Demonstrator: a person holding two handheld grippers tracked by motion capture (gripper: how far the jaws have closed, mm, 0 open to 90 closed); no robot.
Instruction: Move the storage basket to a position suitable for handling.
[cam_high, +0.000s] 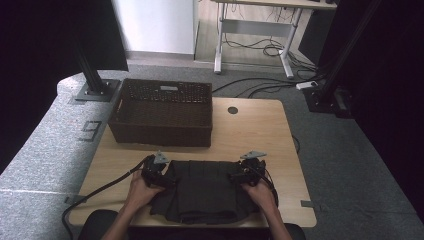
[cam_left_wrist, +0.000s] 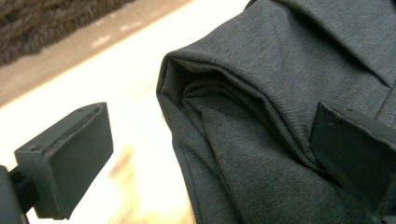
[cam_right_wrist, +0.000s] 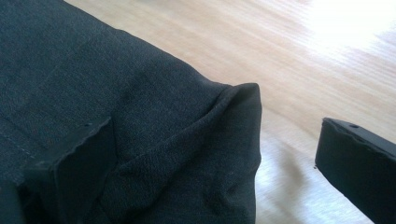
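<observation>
One folded garment, one basket, two open claws.

garment: dark charcoal grey, plain, fine woven texture, faint stitch line
basket: dark brown wicker weave, pale label on far rim
table: light wood grain, one round dark grommet
left gripper: black, grey plate on top
right gripper: black, grey plate on top
floor: speckled grey carpet
</observation>
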